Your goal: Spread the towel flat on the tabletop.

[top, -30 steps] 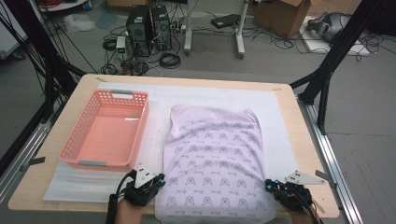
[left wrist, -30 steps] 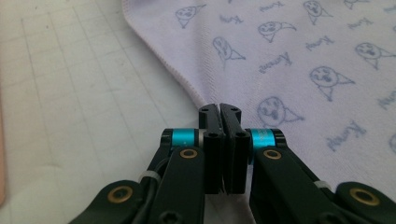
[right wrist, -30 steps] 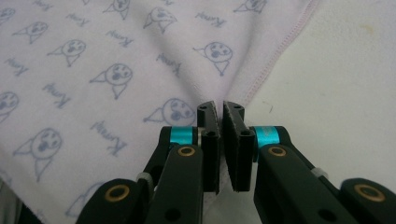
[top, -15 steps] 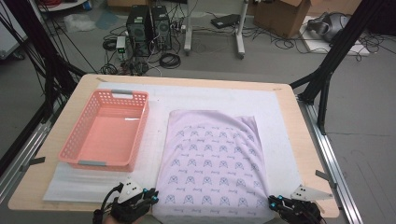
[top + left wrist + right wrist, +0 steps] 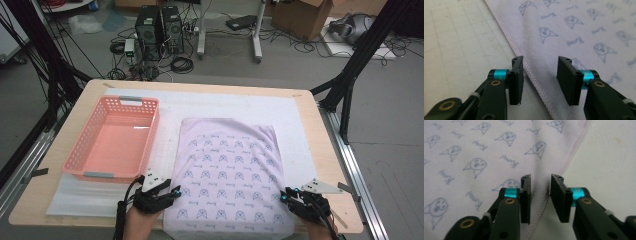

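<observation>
A lilac towel [image 5: 230,165] printed with small blue figures lies flat on the white mat, its near edge hanging at the table's front. My left gripper [image 5: 172,192] sits at the towel's near left corner. Its jaws have just been opening, and the stitched hem [image 5: 534,75] runs on the mat between them, untouched by the pads. My right gripper [image 5: 286,196] sits at the near right corner. Its jaws opened a little and have just been closing again, and a narrow gap is left over the towel's edge [image 5: 541,202], which lies loose below.
A pink plastic basket [image 5: 80,150] stands empty on the left of the mat [image 5: 210,105]. The wooden table's front edge [image 5: 75,222] runs just under both hands. Black frame legs, computers and cables stand on the floor beyond.
Both grippers pulled the towel's near corners toward the front edge, which flattened its rounded far edge. They then came forward again, and both jaw pairs have parted from the cloth.
</observation>
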`<state>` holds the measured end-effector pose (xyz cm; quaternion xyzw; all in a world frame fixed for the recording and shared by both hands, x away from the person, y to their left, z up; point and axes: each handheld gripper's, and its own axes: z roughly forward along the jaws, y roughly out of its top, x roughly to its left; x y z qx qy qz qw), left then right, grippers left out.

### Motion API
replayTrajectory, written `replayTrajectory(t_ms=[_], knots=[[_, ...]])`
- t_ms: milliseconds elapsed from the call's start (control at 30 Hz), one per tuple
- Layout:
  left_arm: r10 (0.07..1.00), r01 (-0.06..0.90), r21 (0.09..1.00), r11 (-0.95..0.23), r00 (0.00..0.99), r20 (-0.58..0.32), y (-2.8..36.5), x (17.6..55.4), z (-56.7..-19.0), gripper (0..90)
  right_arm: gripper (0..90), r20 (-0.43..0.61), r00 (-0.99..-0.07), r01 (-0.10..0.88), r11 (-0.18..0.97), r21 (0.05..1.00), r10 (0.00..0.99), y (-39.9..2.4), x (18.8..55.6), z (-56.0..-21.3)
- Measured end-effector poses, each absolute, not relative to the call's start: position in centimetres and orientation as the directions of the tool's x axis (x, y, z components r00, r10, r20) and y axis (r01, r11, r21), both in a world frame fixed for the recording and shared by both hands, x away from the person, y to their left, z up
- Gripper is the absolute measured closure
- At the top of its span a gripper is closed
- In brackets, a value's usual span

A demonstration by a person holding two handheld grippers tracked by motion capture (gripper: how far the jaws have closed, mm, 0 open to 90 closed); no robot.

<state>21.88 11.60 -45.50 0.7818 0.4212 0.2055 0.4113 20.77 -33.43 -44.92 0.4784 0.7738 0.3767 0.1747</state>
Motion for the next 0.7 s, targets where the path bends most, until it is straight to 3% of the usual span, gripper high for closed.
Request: replayTrajectory(t_ms=[33,100,300,467,533,600,700], knots=[[0.824,0.491,0.815,-0.307,0.566,-0.031,11.5,21.7,-45.5,64.7,85.5,0.103,-0.494,0.609,0.259,0.749,0.864,-33.7,20.8,-44.9],[0.829,0.502,0.804,-0.319,0.558,-0.019,11.1,21.4,-45.2,86.2,86.5,0.127,-0.495,0.620,0.247,0.744,0.860,-33.8,20.8,-44.9],[0.823,0.559,0.791,-0.248,0.552,-0.132,12.9,20.4,-45.0,86.9,87.1,0.127,-0.509,0.620,0.260,0.741,0.851,-34.4,20.3,-44.7],[0.797,0.569,0.774,-0.279,0.587,-0.145,13.3,19.8,-44.8,86.5,87.2,0.146,-0.536,0.634,0.283,0.720,0.832,-34.7,19.2,-44.5],[0.788,0.559,0.778,-0.287,0.599,-0.140,13.1,19.7,-44.9,84.2,85.4,0.157,-0.546,0.641,0.290,0.710,0.823,-34.8,18.8,-44.3],[0.789,0.553,0.789,-0.268,0.596,-0.150,13.1,20.2,-44.9,64.2,74.1,0.171,-0.539,0.636,0.265,0.725,0.825,-34.9,18.8,-44.1],[0.783,0.532,0.820,-0.209,0.594,-0.186,13.3,20.9,-44.6,54.7,62.7,0.202,-0.519,0.620,0.204,0.757,0.830,-35.2,19.2,-44.0]])
